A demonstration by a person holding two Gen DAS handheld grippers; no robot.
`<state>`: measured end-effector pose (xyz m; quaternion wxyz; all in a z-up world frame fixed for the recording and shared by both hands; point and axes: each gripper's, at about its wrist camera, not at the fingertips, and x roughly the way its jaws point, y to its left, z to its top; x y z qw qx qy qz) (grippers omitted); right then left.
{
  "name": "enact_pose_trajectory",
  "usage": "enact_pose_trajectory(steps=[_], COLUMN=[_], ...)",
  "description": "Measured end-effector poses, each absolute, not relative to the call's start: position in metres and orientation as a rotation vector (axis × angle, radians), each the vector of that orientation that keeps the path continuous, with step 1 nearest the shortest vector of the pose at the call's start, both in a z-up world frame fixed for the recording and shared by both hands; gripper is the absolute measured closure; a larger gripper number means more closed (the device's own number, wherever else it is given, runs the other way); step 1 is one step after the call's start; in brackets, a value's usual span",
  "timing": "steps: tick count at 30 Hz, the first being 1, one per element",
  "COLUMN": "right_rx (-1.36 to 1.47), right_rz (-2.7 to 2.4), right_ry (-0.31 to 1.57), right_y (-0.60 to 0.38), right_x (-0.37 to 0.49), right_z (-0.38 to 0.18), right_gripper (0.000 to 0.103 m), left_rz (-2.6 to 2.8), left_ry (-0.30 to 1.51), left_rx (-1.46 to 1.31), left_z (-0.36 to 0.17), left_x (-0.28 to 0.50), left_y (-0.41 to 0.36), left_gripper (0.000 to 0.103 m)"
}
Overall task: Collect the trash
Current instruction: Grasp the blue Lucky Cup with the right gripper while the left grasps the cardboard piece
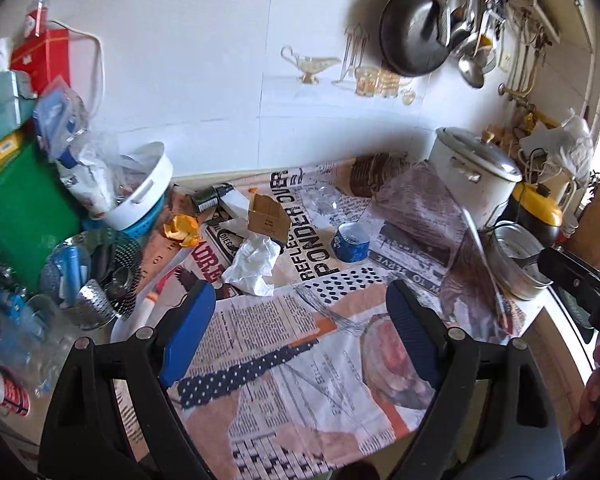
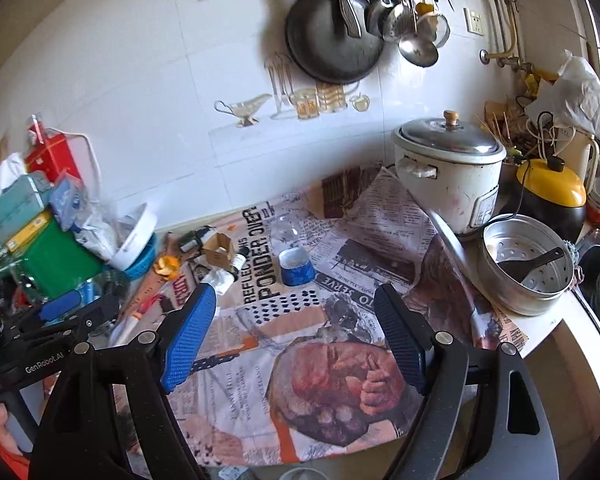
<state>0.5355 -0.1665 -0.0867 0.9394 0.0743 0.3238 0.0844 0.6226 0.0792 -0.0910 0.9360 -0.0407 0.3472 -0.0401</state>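
Trash lies on the newspaper-covered counter (image 1: pixel 292 344): a crumpled white tissue (image 1: pixel 252 266), a small open cardboard box (image 1: pixel 269 216), a blue paper cup on its side (image 1: pixel 351 242), an orange wrapper (image 1: pixel 181 230), a dark small can (image 1: pixel 211 197) and a clear plastic bottle (image 1: pixel 326 200). The same tissue (image 2: pixel 221 280), box (image 2: pixel 218 253), cup (image 2: pixel 297 267) and wrapper (image 2: pixel 165 266) show in the right wrist view. My left gripper (image 1: pixel 302 298) is open and empty, just short of the tissue. My right gripper (image 2: pixel 292 304) is open and empty above the newspaper.
A clutter pile with a green box (image 1: pixel 24 216), white basin (image 1: pixel 144 188) and metal strainer (image 1: pixel 100 272) fills the left. A rice cooker (image 2: pixel 450 172), a steamer pot (image 2: pixel 528 268) and a yellow-lidded appliance (image 2: pixel 550 196) stand right. A pan (image 2: pixel 334 40) and ladles hang on the wall.
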Motion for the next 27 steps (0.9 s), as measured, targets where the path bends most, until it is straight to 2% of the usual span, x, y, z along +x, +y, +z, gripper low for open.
enact_pose_trajectory(steps=[15,23,27], right_rx=[0.058,0.034,0.034], right_rz=[0.363,0.484,0.54], right_ry=[0.904,0.999,1.062], right_y=[-0.155,-0.135,-0.126], right_x=[0.697,0.757,0.779], right_z=[-0.162,-0.205,-0.229], right_gripper=[0.024,0.024,0.024], left_rz=[0.04,0.117,0.15], left_ry=[0.832,0.901,0.932], left_rx=[-0.178,-0.225,-0.24], left_z=[-0.152,-0.199,-0.219], left_x=[0.759,0.828,0.852], left_y=[0.069,0.075,0.078], left_gripper=[0.017,0.031,0.041])
